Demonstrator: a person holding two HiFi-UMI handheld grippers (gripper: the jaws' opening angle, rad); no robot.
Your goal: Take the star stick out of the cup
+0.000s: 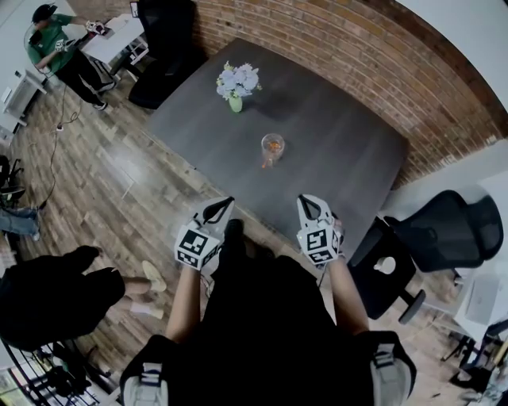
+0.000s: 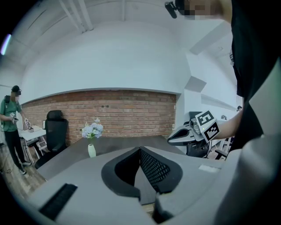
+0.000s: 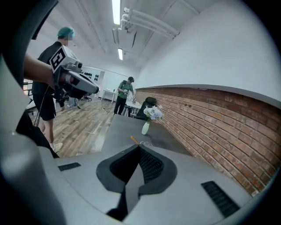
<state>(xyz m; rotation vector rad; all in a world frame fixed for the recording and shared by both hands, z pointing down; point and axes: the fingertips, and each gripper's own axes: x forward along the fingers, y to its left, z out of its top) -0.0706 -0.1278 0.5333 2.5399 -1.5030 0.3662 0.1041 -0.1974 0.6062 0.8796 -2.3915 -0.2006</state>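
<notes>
I hold both grippers over the near edge of the table (image 1: 349, 151), well apart from the cup (image 1: 272, 147). Left gripper (image 1: 221, 205): jaws closed together, nothing between them. Right gripper (image 1: 306, 203): likewise clenched, empty. The stick (image 1: 267, 158) leans in the cup at mid-table; the vase (image 1: 236, 103) stands beyond it.

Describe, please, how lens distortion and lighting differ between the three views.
Head view: fisheye bows the brick wall into an arc, under flat, dim light. Left gripper view: black vignetted corners, with the wall arched too. Right gripper view: ceiling lights glare white, and the edges are dark.
</notes>
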